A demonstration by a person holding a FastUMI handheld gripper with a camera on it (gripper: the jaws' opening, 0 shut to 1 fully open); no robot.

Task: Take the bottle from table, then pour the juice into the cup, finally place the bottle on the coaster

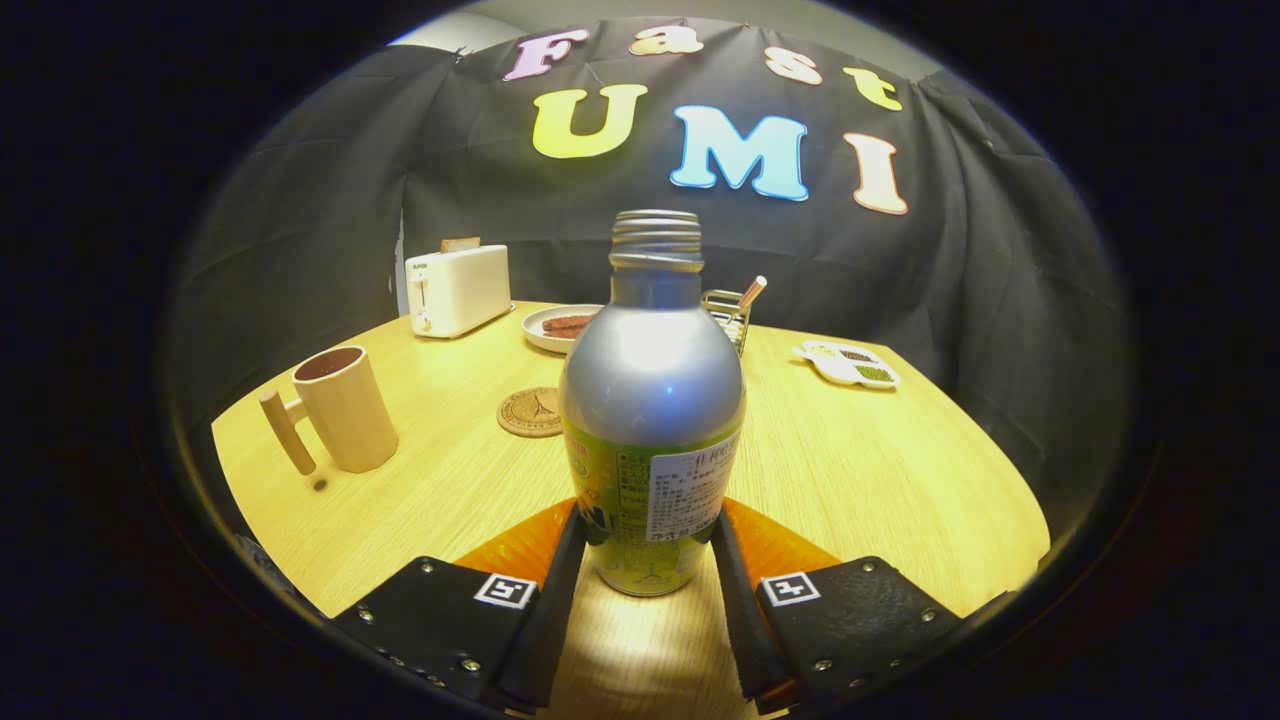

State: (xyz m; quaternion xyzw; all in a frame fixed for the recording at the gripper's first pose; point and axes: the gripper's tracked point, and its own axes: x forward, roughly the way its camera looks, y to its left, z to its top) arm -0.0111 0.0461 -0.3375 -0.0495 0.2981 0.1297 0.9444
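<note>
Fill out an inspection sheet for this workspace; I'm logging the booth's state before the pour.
Surface: wooden table, bare ahead of the bottle.
Job's things: bottle upright, uncapped; cup beyond the fingers; coaster between cup and bottle.
Clutter: toaster, plate of food, wire holder, divided dish at the far side.
Grippers: tongs, fingers against both sides of the bottle.
Cables: nothing seen.
Surroundings: black cloth wall.
</note>
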